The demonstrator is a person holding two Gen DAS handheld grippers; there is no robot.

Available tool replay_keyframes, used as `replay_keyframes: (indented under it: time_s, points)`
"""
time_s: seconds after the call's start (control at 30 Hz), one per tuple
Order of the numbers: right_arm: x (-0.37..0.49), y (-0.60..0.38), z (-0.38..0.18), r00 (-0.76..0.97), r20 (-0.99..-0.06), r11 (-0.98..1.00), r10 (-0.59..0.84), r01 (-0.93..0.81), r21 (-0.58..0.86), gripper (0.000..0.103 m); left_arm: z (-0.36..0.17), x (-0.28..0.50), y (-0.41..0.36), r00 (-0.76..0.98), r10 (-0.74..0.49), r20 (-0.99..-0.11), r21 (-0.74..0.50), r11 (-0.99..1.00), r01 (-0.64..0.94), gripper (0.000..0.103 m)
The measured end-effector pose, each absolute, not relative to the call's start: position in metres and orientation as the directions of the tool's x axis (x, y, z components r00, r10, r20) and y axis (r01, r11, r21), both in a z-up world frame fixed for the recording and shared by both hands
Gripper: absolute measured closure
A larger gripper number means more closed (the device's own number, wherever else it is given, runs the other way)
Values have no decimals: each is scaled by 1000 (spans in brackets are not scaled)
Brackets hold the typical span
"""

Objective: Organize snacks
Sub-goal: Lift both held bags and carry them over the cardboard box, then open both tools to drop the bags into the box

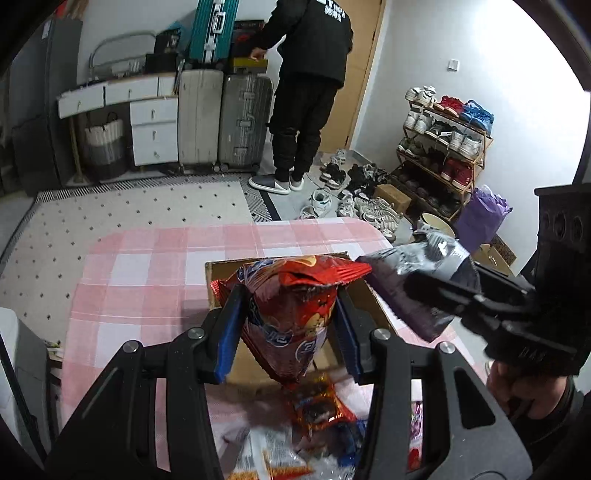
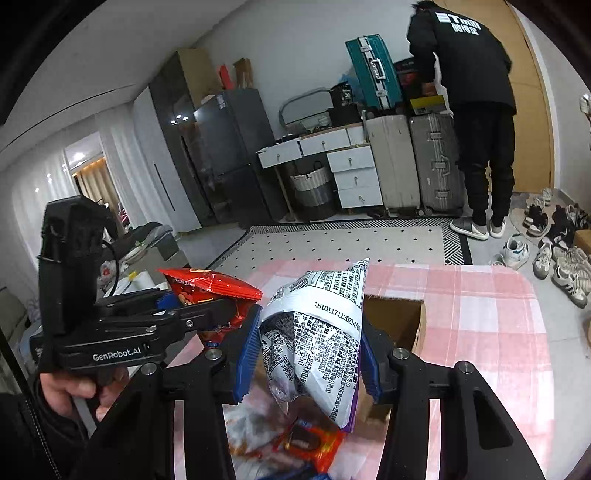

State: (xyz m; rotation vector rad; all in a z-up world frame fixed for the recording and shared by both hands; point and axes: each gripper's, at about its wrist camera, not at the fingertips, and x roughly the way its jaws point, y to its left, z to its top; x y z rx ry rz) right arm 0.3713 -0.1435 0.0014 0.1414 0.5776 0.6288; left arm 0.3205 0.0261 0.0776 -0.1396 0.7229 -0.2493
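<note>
Both grippers hold snack bags above the open box

The left gripper clamps a red snack bag, the right gripper a white printed bag, over the cardboard box on the pink checked table; loose snacks lie beneath.

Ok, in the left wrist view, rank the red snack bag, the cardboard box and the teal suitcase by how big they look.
1. Red snack bag, though it sits closest to the lens.
2. Cardboard box, mostly hidden behind the bag, so unsure.
3. Teal suitcase, far off and cropped.
</note>
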Motion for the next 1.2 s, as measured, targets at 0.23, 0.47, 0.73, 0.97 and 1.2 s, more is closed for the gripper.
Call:
replay_keyframes:
  time_s: [0.23,0.47,0.73,0.97,1.2]
  points:
    - [412,-125,-28,634,-534,823,560,-503,265,56,43,369,23,674,-273,-687,-223,961,162,60]
    - [438,-119,-55,623,-573,839,532,-477,260,56,11,398,21,639,-280,-716,-245,959,146,61]
    - [447,-122,-70,679,-574,884,457,-422,204,22,-15,394,17,623,-252,-741,-208,968,143,27]
    - [424,-145,-55,701,-526,873,482,-434,223,21,-3,369,25,651,-232,-723,-190,972,135,25]
    - [385,-160,-32,734,-479,874,481,-448,191,13,17,335,30,682,-188,-707,-155,982,110,23]
